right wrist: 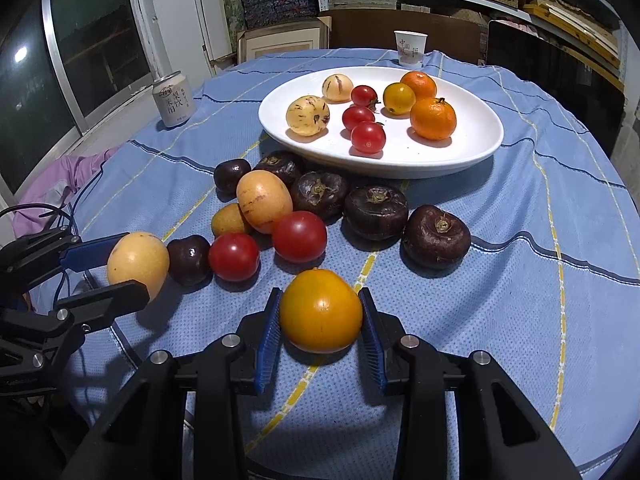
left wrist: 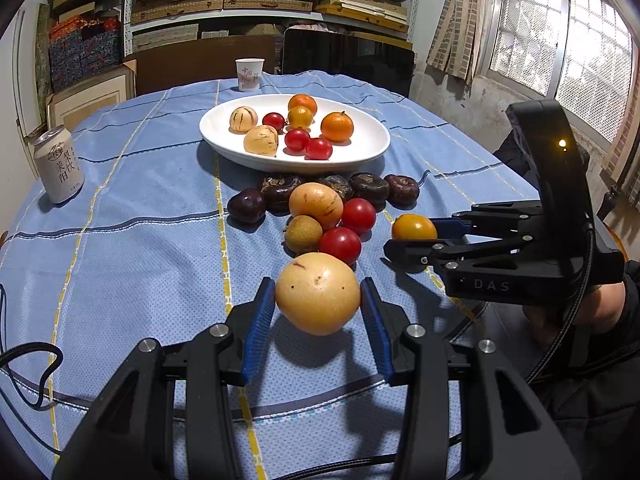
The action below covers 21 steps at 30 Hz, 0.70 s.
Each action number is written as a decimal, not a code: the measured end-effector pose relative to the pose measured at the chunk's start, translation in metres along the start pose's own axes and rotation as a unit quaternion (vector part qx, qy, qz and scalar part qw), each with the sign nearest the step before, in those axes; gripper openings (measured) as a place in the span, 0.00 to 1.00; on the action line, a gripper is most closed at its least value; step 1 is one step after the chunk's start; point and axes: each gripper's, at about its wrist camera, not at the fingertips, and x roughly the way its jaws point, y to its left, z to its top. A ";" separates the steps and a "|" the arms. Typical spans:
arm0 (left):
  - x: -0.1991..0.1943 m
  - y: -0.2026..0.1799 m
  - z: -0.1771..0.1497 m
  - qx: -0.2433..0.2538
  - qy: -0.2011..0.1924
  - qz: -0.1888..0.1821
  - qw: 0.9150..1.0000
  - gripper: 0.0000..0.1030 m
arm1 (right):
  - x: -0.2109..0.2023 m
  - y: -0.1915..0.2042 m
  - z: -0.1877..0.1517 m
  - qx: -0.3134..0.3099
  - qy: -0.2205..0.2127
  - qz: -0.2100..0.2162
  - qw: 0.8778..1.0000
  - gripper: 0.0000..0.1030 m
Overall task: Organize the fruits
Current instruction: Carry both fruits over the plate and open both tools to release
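Blue pads of the left gripper [left wrist: 318, 312] clamp a pale yellow fruit [left wrist: 318, 294] low over the surface [left wrist: 120, 260]; the right gripper [right wrist: 320, 326] pinches a yellow tomato [right wrist: 321, 310]. Smooth round skins could slip before reaching the white plate [right wrist: 460, 156].

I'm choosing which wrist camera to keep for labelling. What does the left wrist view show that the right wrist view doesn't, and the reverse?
Left wrist only: a mesh-covered window and the right claw's whole body, shut on a yellow tomato.

Right wrist only: a purple cloth at the table edge, a dark glass door, and the fifth dark fruit in full.

Both: the white plate of fruit, the can, the paper cup, the blue cloth, and the left claw shut on a pale yellow fruit.
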 end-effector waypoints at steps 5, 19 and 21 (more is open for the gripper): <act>0.000 0.000 0.000 -0.001 -0.001 0.000 1.000 0.41 | -0.003 -0.002 -0.003 0.005 -0.002 0.003 1.000 0.37; -0.019 0.009 0.019 -0.020 -0.026 -0.007 0.999 0.42 | -0.040 -0.028 -0.010 0.034 -0.037 0.002 0.999 0.37; -0.021 0.010 0.027 -0.016 -0.032 -0.001 0.999 0.42 | -0.045 -0.030 -0.007 0.034 -0.045 -0.001 0.998 0.37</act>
